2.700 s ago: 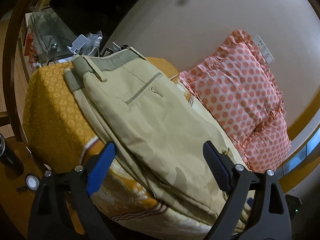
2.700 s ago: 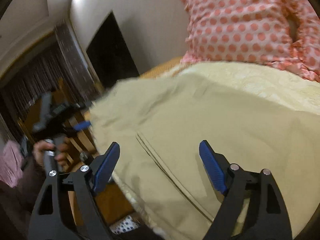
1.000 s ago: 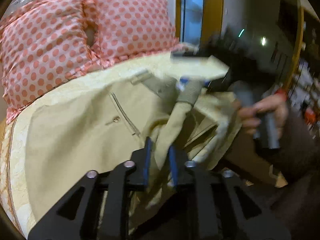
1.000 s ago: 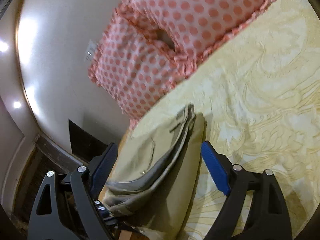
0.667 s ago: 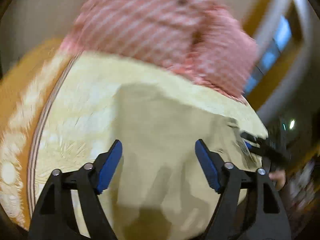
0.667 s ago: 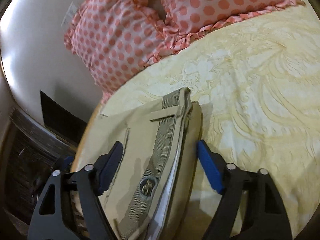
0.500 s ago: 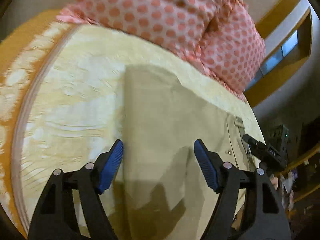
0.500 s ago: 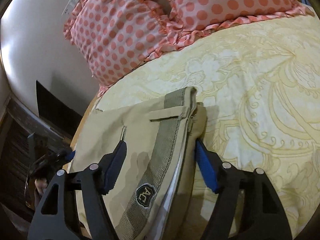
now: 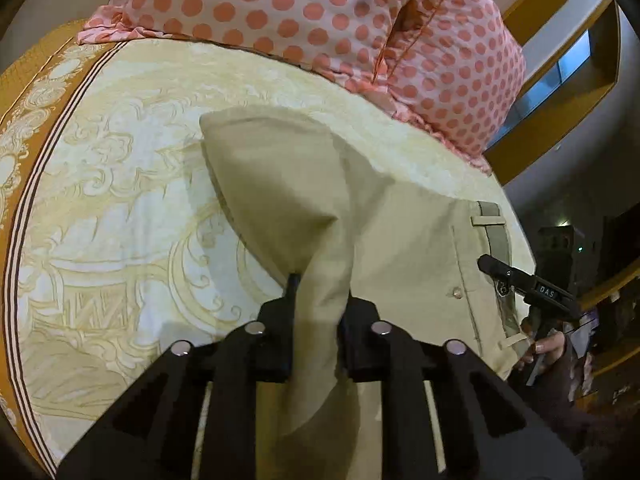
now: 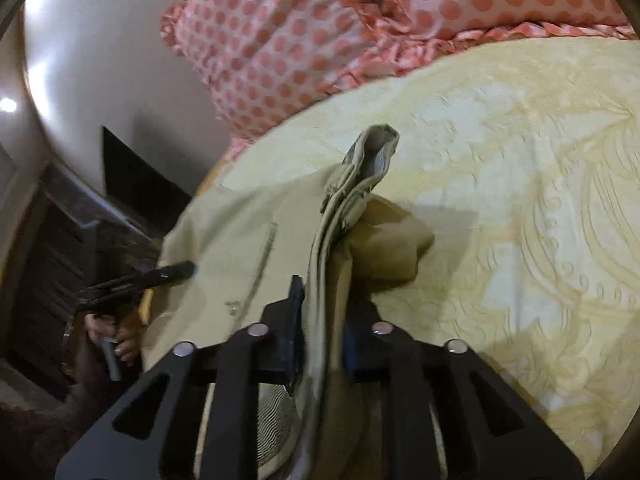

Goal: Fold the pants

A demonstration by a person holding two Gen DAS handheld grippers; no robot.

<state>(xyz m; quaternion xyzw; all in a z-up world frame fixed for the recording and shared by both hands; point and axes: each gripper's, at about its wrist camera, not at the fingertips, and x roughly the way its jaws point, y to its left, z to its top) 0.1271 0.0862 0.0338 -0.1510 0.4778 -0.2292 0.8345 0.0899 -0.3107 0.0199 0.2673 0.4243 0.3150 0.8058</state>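
Beige pants [image 9: 404,240] lie folded on a yellow patterned bedspread [image 9: 120,208]. My left gripper [image 9: 318,300] is shut on the folded leg end of the pants and lifts it into a peak. My right gripper [image 10: 322,300] is shut on the waistband end of the pants [image 10: 340,216], which stands up bunched between the jaws. A back pocket with a button [image 9: 456,291] faces up. In the left wrist view the right gripper [image 9: 524,280] shows at the waistband. In the right wrist view the left gripper [image 10: 136,280] shows at the far edge of the pants.
Two pink pillows with orange dots [image 9: 320,16] lie at the head of the bed, also in the right wrist view [image 10: 360,20]. The bed's orange border [image 9: 16,152] runs along the left. A dark cabinet [image 10: 132,184] stands beside the bed.
Half a second ago both grippers were open above the flat pants. Now both have closed on the fabric, left on the leg end, right on the waistband, and the cloth is raised.
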